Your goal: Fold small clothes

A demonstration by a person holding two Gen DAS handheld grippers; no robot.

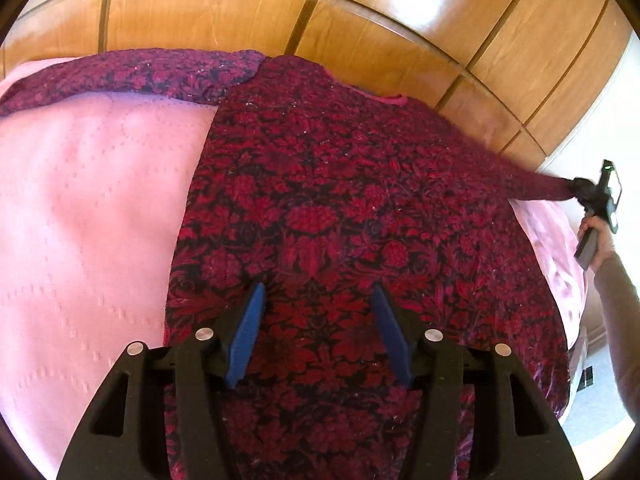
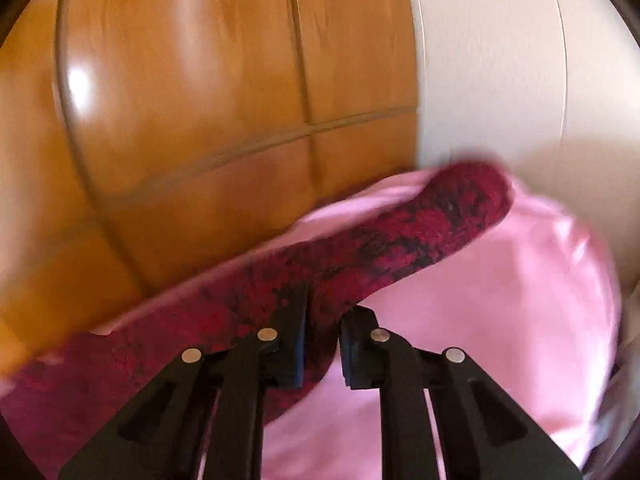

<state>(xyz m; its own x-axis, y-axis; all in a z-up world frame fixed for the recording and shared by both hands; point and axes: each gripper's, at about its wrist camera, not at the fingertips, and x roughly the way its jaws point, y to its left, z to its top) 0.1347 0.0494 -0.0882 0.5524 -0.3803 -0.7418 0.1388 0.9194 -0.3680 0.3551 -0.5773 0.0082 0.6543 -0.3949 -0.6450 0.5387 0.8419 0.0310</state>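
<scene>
Two views: our right gripper (image 2: 323, 320) (blurred) pinches the top's (image 1: 340, 200) sleeve (image 2: 400, 232). Only the left view shows the whole top under our left gripper (image 1: 319, 296), jaws apart.

Two hand-held grippers, both built of matte black plastic with wedge-shaped arms pierced by long slots. Left gripper (image 1: 318, 304): four round silver pins on the linkage, ribbed blue pads (image 1: 249, 332) lining slim tapered fingers. Right gripper (image 2: 323, 320): same black frame, same four silver pins, dark blue pads on blocky black fingers. Black handle and a small green light on its body. Grey-brown long sleeve (image 1: 618, 292) on the right forearm.
</scene>
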